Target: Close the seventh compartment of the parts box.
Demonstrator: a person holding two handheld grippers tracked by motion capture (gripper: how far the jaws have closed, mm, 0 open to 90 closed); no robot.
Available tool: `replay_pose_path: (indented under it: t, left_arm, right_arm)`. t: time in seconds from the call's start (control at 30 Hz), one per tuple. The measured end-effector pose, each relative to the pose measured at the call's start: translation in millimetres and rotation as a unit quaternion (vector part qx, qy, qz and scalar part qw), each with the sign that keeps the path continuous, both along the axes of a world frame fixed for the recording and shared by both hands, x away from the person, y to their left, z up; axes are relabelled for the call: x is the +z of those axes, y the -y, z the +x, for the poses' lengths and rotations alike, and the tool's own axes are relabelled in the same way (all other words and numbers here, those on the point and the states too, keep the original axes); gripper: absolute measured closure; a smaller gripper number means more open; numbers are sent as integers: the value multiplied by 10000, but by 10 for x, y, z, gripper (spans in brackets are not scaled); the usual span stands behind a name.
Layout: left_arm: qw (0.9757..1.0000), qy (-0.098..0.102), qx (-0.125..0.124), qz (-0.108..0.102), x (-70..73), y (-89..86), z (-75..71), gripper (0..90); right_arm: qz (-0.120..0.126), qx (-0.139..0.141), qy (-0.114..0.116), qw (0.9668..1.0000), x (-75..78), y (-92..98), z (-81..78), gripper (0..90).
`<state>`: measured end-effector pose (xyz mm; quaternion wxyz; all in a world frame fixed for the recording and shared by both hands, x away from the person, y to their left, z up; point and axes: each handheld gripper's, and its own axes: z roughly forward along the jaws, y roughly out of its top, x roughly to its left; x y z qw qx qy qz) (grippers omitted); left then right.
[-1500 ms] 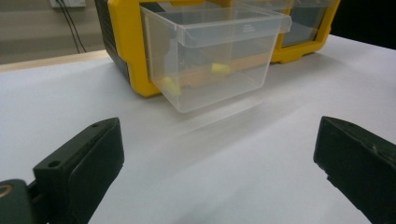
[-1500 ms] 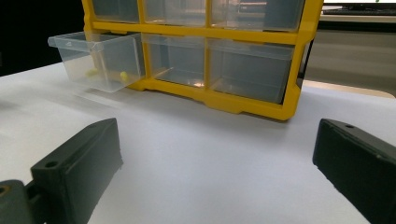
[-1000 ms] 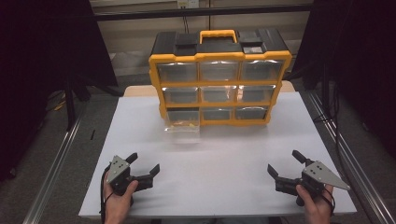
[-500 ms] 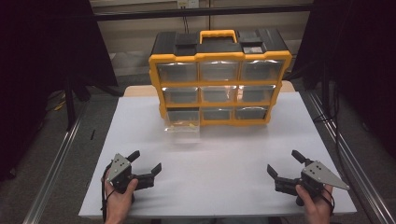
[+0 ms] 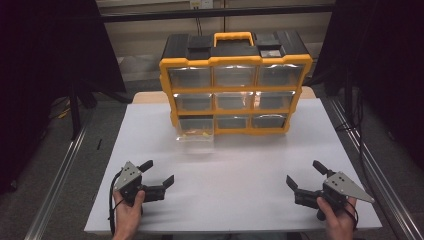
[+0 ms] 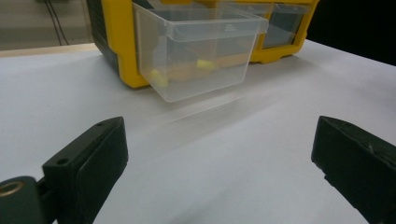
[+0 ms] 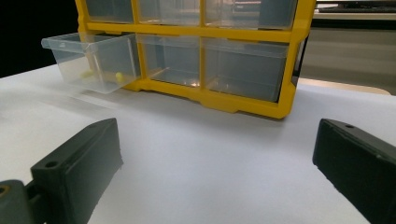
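Yellow parts organizer (image 5: 234,90) w/ nine clear drawers stands at the far side of the white table (image 5: 240,200); its bottom-left drawer (image 5: 196,131) is pulled partway out toward the person, and the left gripper view shows small yellow pieces (image 6: 159,77) lying inside it. Left gripper (image 5: 156,175) sits near the table's front edge, well short of the organizer and a bit left of the open drawer, jaws wide apart, nothing btwn them. Right gripper (image 5: 304,176) is likewise at the front edge, well off to the right of the organizer, jaws also spread, holding nothing. Judging by the layout, work in hand is the open drawer, either shutting it or reaching its contents. Risks, as I read it: drawer is thin clear plastic and hangs out past the frame, so a push off-centre or from above could tilt or jam it in its slot rather than slide it. Organizer isn't held down by anything visible; a hard shove w/ one gripper could slide the whole box back across the smooth table. Yellow bits are small and sit low behind the drawer's front wall, so wide jaws going in could knock the wall or scatter them.
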<state>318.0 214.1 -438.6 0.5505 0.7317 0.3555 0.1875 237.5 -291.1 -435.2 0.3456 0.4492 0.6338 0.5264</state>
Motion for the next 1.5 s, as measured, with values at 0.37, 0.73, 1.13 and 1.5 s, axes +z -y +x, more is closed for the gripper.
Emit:
replay_pose_path:
  t: [0.37, 0.73, 1.13, 1.5]
  left_arm:
    - [9988, 5, -479, -82, 35, 187, 40, 31]
    - [9970, 74, -765, -15, 96, 352, 104, 66]
    - [9954, 250, -919, 47, 122, 597, 239, 137]
    - [9947, 327, -959, 168, 131, 758, 398, 207]
  right_arm:
    - [-37, 41, 13, 10000, -5, -7, -3, 10]
    - [-19, 32, 19, 10000, -8, 0, -5, 10]
    - [-52, 85, 39, 9999, -5, -6, -15, 10]
    - [-53, 70, 35, 10000, 0, -3, -20, 10]
